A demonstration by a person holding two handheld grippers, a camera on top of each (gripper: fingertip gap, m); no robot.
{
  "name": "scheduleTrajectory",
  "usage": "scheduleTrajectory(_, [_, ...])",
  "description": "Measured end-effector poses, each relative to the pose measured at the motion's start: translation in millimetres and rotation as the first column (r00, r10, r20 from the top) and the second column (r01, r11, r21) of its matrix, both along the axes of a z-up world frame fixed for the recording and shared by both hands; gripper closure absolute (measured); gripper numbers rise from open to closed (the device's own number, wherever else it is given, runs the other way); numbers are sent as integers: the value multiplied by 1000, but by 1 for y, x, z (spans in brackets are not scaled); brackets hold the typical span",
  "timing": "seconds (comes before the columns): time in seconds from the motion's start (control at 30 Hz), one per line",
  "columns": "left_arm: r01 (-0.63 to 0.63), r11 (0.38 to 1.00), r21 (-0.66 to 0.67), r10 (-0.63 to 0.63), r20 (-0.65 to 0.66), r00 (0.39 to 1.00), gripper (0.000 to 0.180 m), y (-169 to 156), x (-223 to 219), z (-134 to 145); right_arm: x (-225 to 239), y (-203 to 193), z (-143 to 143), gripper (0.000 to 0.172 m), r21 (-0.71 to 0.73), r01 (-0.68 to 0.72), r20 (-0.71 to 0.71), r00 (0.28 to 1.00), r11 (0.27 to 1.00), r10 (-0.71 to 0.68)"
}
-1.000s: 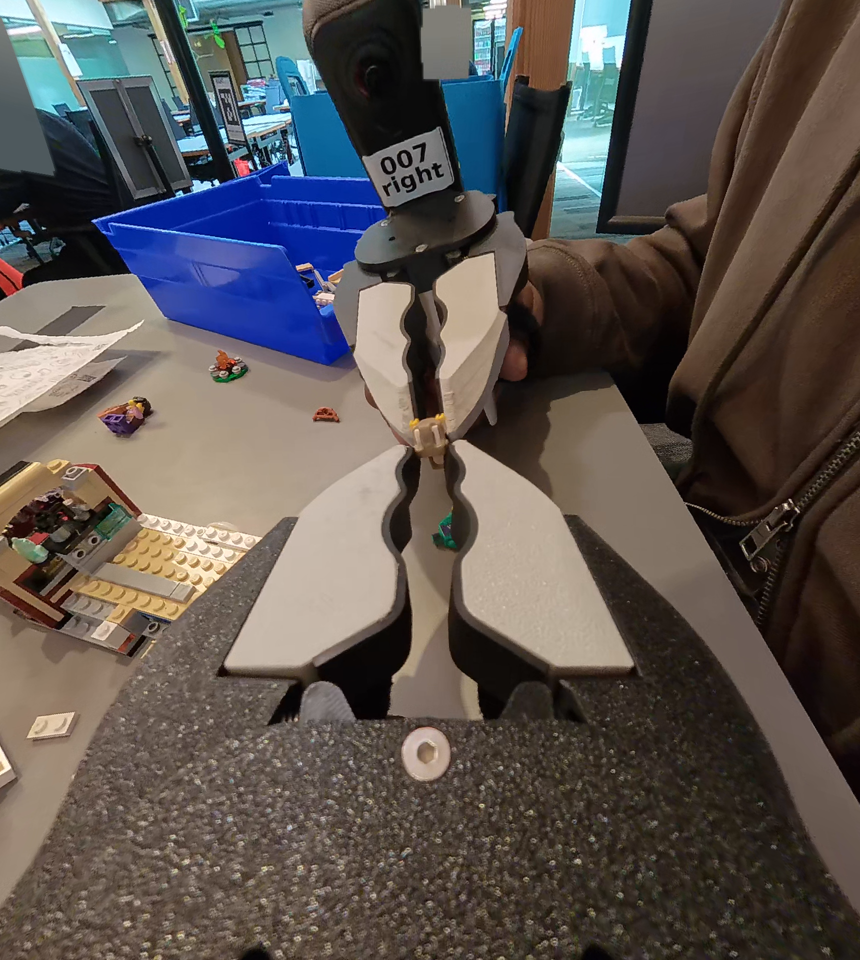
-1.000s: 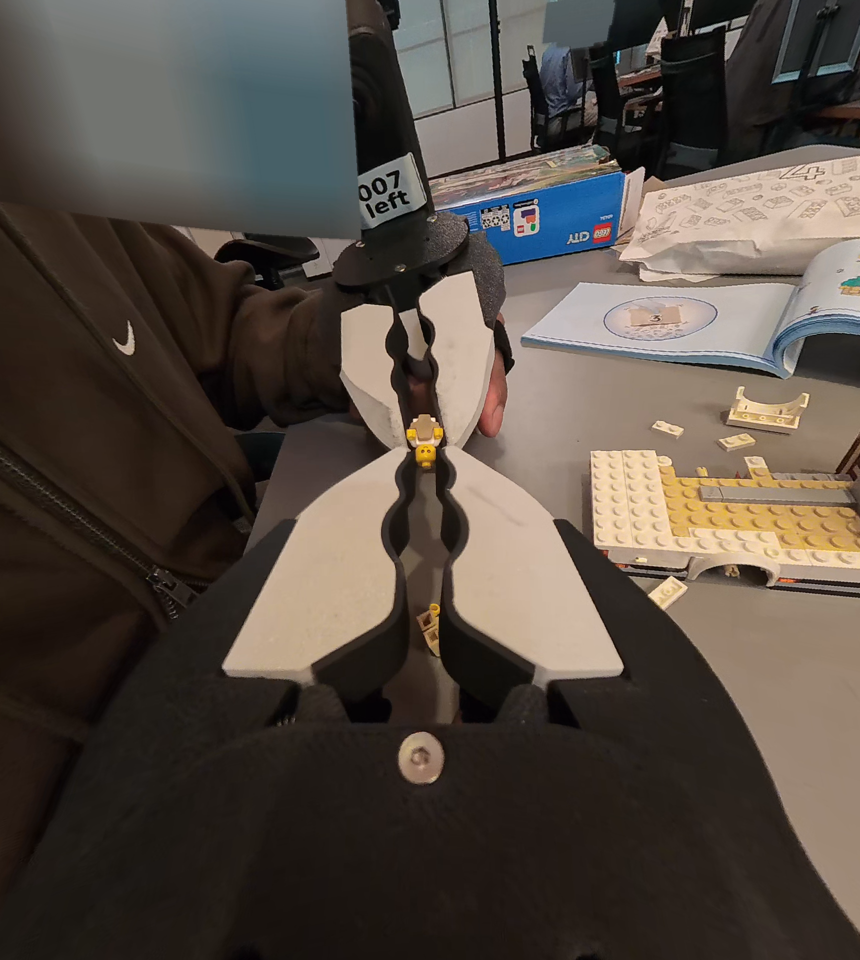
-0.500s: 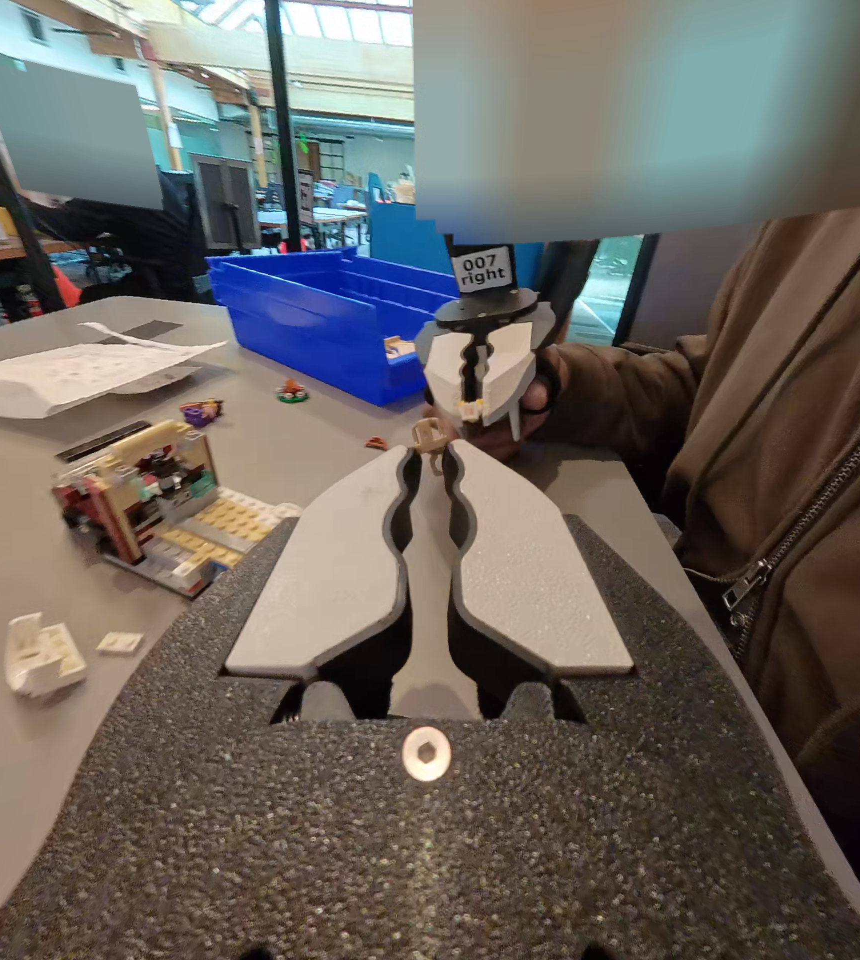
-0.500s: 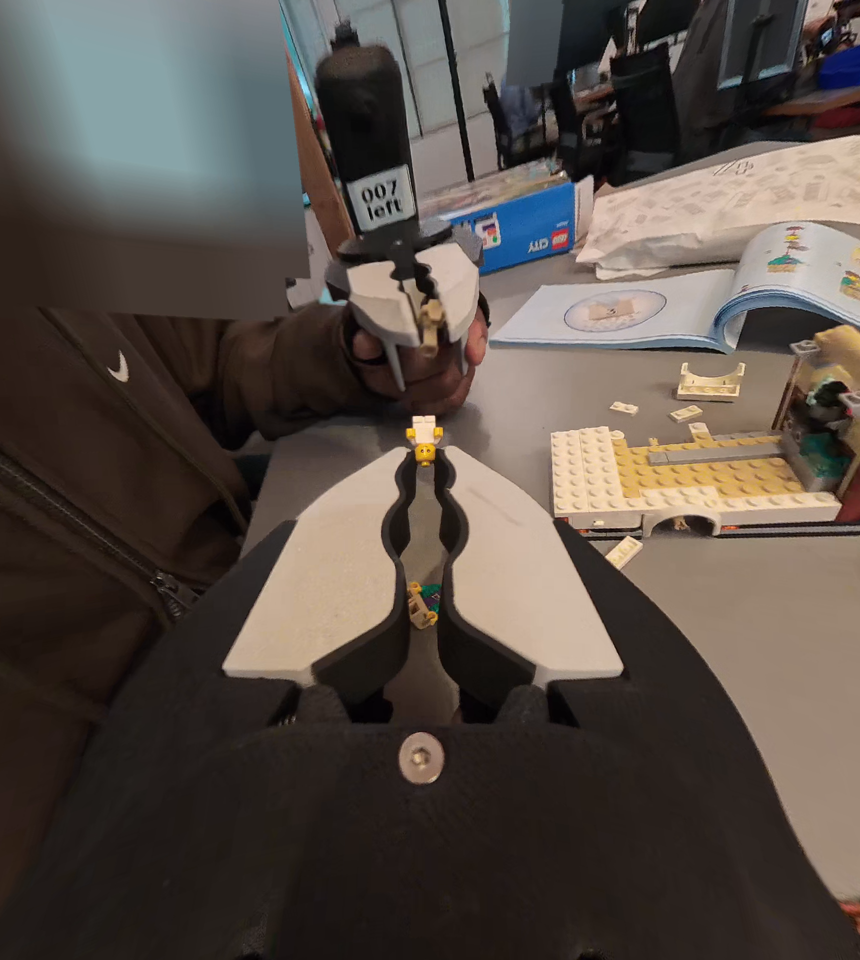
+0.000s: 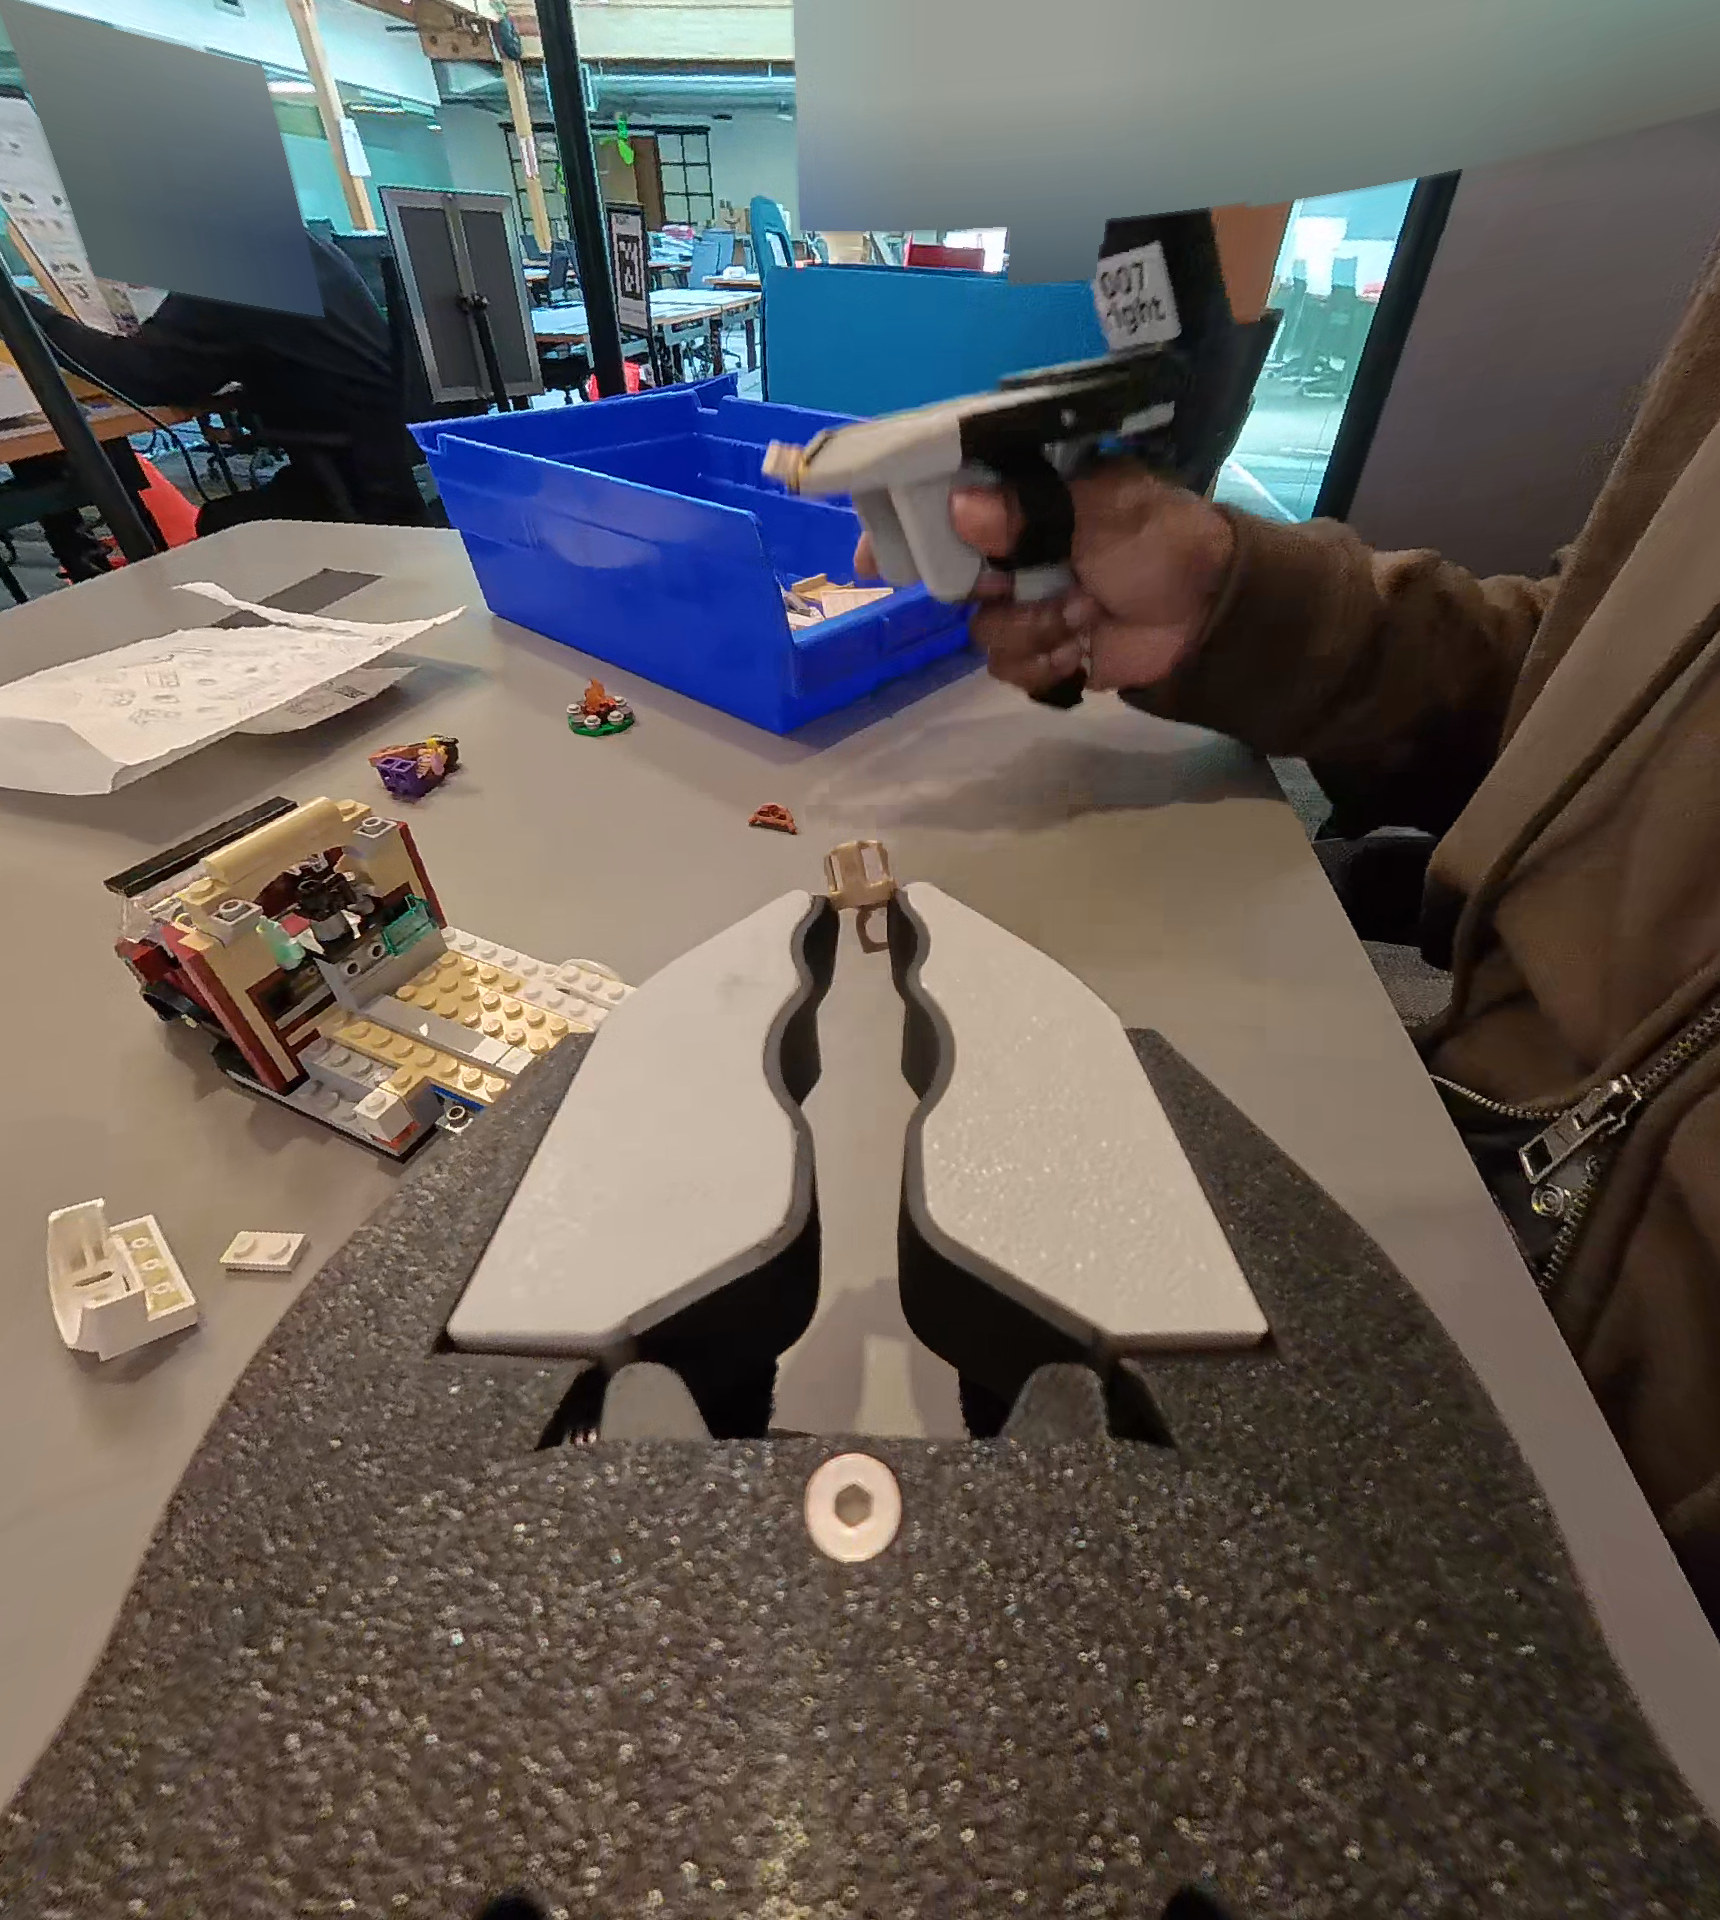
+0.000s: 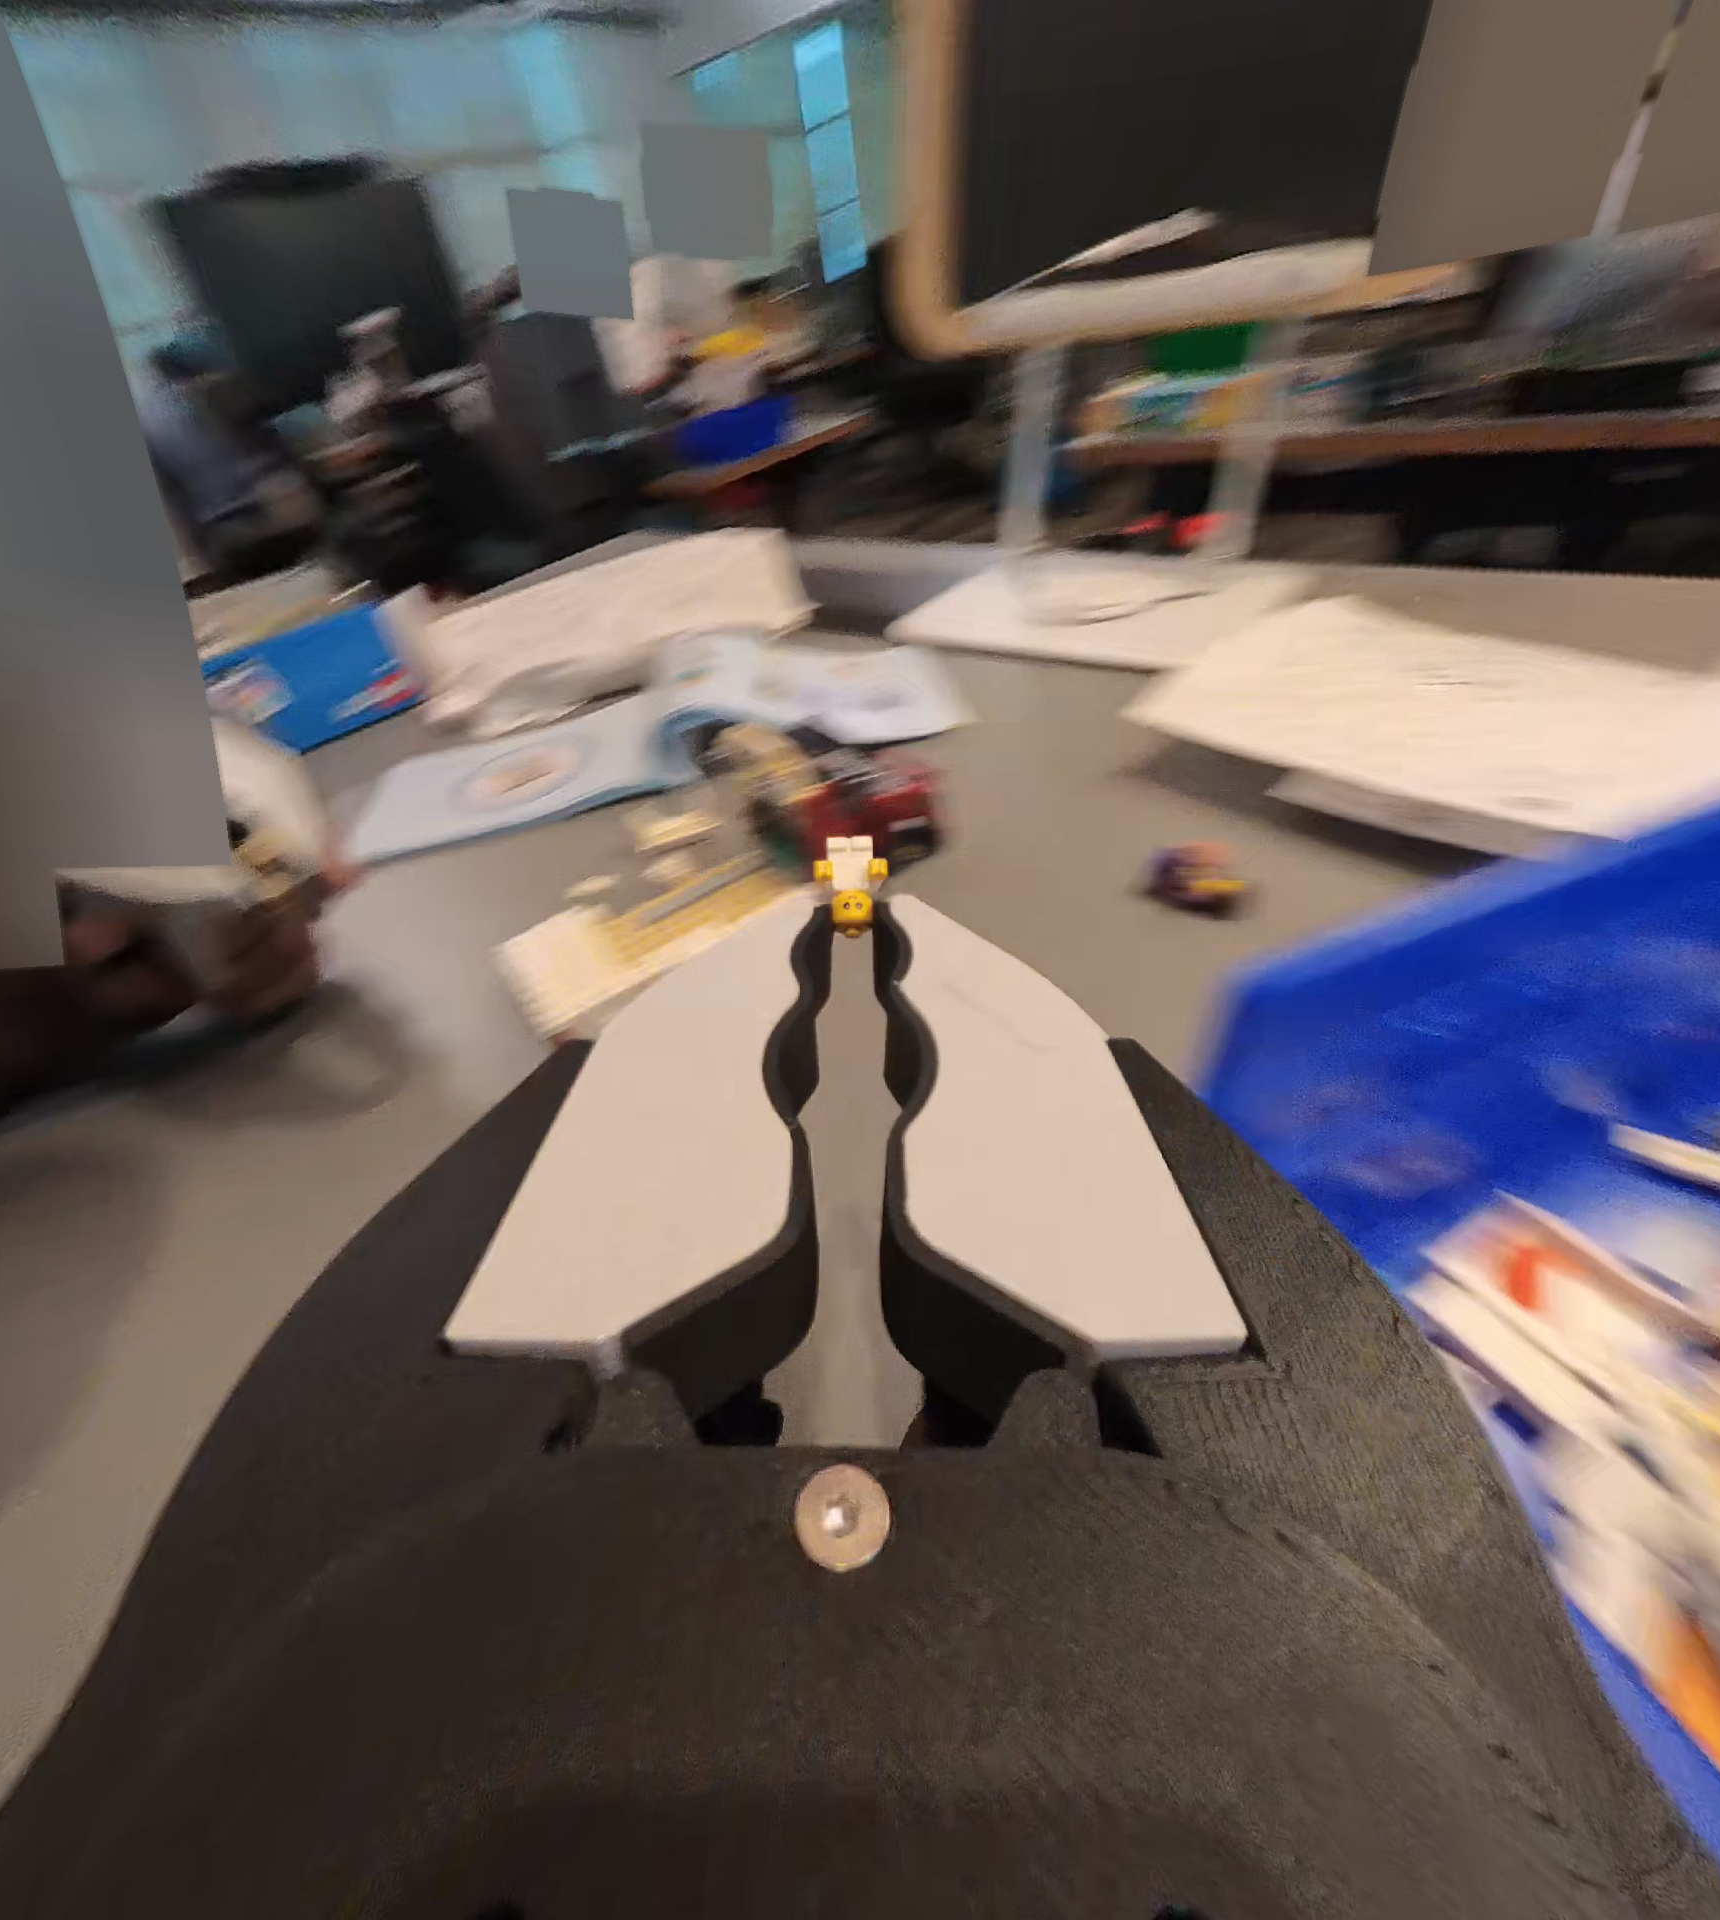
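Left gripper (image 5: 861, 914) jaws clenched on a small tan toy piece (image 5: 861, 873), pinched right at the tips, above the grey table (image 5: 1095, 935). Right gripper (image 6: 848, 925) jaws clenched on a tiny toy figure (image 6: 848, 883), yellow head between the tips, white body sticking out past them. The right wrist view is badly blurred.

Just left of the left gripper: a half-built brick model (image 5: 316, 966) on a tan studded plate. Nearer the camera, loose white pieces (image 5: 113, 1278). Further out: a small brown piece (image 5: 773, 819), a purple bit (image 5: 414, 764), a green round piece with orange top (image 5: 601, 712). Then a blue bin (image 5: 669, 561) and a printed sheet (image 5: 160, 675). The right gripper is seen from the side, up beside the bin's near corner.

Risks, as judgement: both grips are tip-only on tiny parts. A fast swing could twist or fling the figure out, since only its head is held. The tan piece could pivot or pop out with any squeeze change. A drop could bounce off the table edge.
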State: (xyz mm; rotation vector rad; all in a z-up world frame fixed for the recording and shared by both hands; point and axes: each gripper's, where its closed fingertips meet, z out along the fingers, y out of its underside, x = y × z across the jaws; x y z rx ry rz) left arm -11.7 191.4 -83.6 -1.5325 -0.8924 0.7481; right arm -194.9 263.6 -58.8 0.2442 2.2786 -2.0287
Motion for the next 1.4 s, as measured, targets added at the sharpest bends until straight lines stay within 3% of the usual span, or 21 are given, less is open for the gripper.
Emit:
scheduleTrajectory(0.1, [-2,1000,-6,2,10,1000,170,1,-1,-1,-80,46,4,164,20,367,-18,930,930,-366])
scheduleTrajectory(0.2, [-4,1000,-9,4,9,1000,170,3,0,-2,-110,65,-13,146,142,449,-13,892,882,-452])
scheduleTrajectory(0.33, [-16,1000,18,16,10,1000,170,4,-1,0,-80,51,-15,138,133,352,-52,936,927,-348])
scheduleTrajectory(0.47, [-34,994,108,29,44,999,170,6,-9,2,8,4,-22,141,103,52,-125,991,993,-39])
scheduleTrajectory(0.6, [-20,968,250,1,77,997,170,10,-15,5,105,-33,-30,142,101,-269,-109,954,958,279])
scheduleTrajectory(0.73, [15,923,384,-52,85,995,170,13,-14,9,161,-53,-29,142,103,-421,-91,898,901,430])
scheduleTrajectory(0.87, [15,908,420,-54,81,995,170,13,-13,11,180,-64,-31,142,117,-433,-114,888,894,446])
scheduleTrajectory(1.07, [-11,899,438,-38,104,994,170,11,-15,8,173,-71,-25,146,83,-335,-165,924,938,345])
scheduleTrajectory(1.4, [-34,887,460,-39,149,988,169,12,-18,3,171,-72,-24,161,83,-279,-322,901,957,290])
